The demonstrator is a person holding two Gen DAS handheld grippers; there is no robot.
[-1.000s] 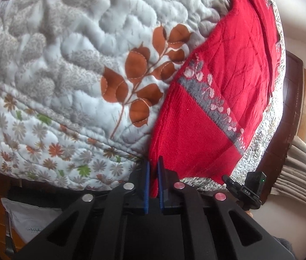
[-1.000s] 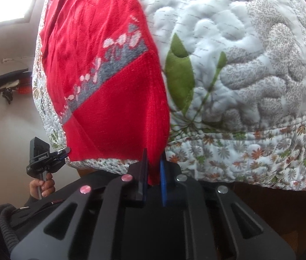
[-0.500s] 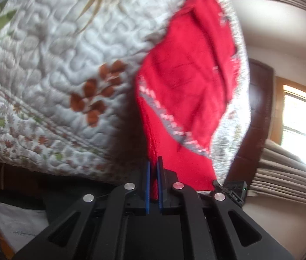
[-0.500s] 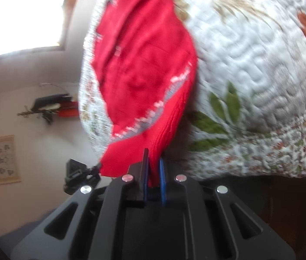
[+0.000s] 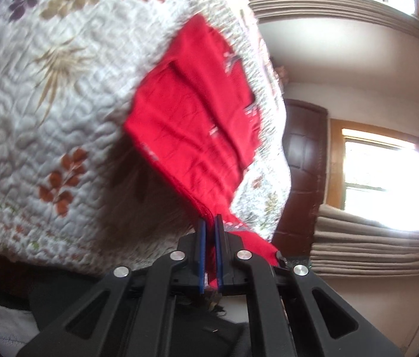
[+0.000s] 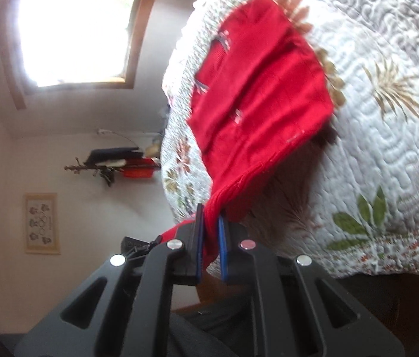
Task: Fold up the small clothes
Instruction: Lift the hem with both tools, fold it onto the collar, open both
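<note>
- Red garment (image 5: 197, 125): I am seeing it lying partly on the quilted bed (image 5: 61, 89), with its near hem lifting off the quilt and casting a shadow beneath. The far portion is resting flat, already showing overlapped layers.
- Left gripper (image 5: 210, 223): I am holding it nearly closed, blue pads pinching one near corner of the red hem; cloth is running between the pads.
- Right gripper (image 6: 211, 223): I am holding it pinched on the other near corner of the same hem (image 6: 257, 89), with a slightly wider gap where the fabric is bunching thicker.
- Key relation: the garment is stretching straight ahead of both grippers, its long axis running away from me toward the far side of the bed. Neither gripper is looking nearer; both are sitting at the hem.
- Judgement: I am reading this as mid-fold, the hem wanting to travel forward over the flat part.
- Risk: the thick bunch in the right gripper is possibly slipping; the blur is making the edges uncertain.
</note>
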